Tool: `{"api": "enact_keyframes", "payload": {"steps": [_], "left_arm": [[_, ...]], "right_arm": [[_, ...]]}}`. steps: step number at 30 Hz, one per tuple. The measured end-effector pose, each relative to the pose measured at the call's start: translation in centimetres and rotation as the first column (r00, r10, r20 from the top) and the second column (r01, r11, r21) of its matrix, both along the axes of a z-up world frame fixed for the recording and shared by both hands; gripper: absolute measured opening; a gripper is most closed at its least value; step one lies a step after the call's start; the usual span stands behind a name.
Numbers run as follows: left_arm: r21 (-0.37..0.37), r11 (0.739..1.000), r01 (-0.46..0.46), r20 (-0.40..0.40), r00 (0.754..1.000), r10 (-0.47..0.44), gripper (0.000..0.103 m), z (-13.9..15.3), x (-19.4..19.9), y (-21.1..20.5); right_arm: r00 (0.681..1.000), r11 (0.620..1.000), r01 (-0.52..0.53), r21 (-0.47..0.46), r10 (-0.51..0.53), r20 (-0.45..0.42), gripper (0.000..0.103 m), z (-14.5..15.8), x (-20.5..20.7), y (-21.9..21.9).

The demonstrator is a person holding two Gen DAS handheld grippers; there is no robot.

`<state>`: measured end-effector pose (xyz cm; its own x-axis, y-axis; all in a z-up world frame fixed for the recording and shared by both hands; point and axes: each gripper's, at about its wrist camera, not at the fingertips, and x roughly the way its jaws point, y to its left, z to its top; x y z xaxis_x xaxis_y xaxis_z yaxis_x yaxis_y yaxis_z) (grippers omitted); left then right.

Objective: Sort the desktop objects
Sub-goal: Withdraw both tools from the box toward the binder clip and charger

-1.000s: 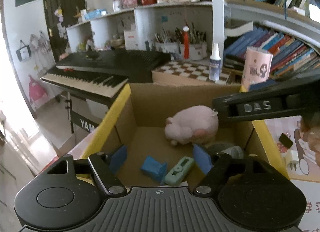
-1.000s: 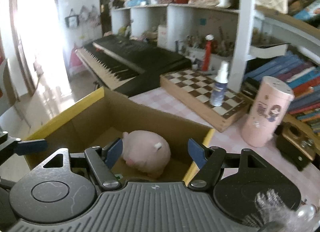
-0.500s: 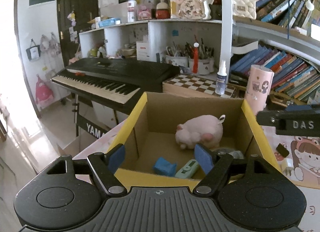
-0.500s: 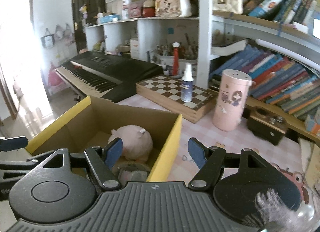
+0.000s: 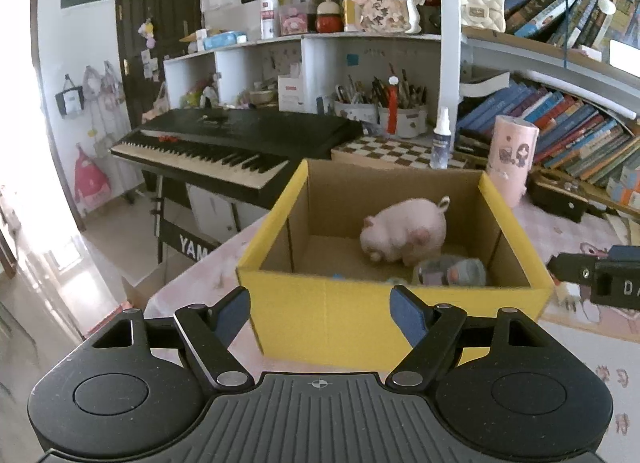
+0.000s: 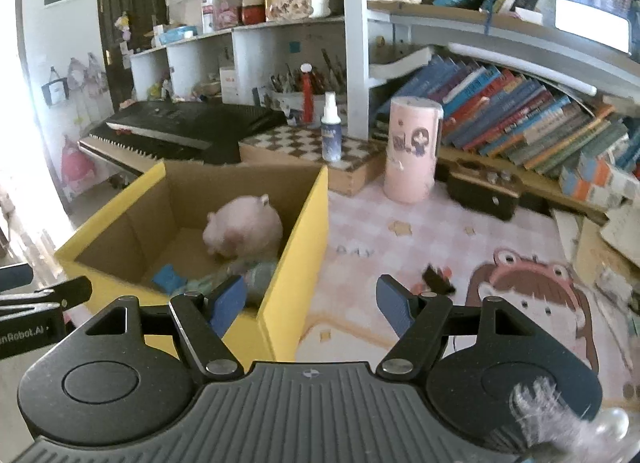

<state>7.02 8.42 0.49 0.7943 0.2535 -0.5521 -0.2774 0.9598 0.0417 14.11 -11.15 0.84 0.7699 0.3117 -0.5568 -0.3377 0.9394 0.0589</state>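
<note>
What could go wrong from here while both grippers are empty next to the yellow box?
The small black item on the pink mat is blurred and low, so the right gripper might misjudge it. The yellow box sits near the desk edge by the keyboard; a nudge from the left gripper could push it toward that edge.

- The left gripper (image 5: 320, 309) points forward and a little down toward the yellow box (image 5: 340, 315); it is in front of the near wall of the box.
- Its two blue pads stand wide apart and nothing is between them.
- The right gripper (image 6: 310, 301) is near the right front corner of the box, also tilted a little down.
- Its jaws are apart too, and they hold nothing.
- In each wrist view, the tip of the other gripper shows at the edge, beside the box.
</note>
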Motion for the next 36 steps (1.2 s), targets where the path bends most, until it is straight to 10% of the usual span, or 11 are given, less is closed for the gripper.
{"api": "enact_keyframes", "payload": {"steps": [36], "left_arm": [[0.000,0.994,0.108,-0.084,0.991,-0.107,0.079,-1.6,-10.5,-1.1]], "right_arm": [[0.992,0.997,-0.067,-0.048,0.061,-0.114,0.070,-3.8,-14.3,1.2]]}}
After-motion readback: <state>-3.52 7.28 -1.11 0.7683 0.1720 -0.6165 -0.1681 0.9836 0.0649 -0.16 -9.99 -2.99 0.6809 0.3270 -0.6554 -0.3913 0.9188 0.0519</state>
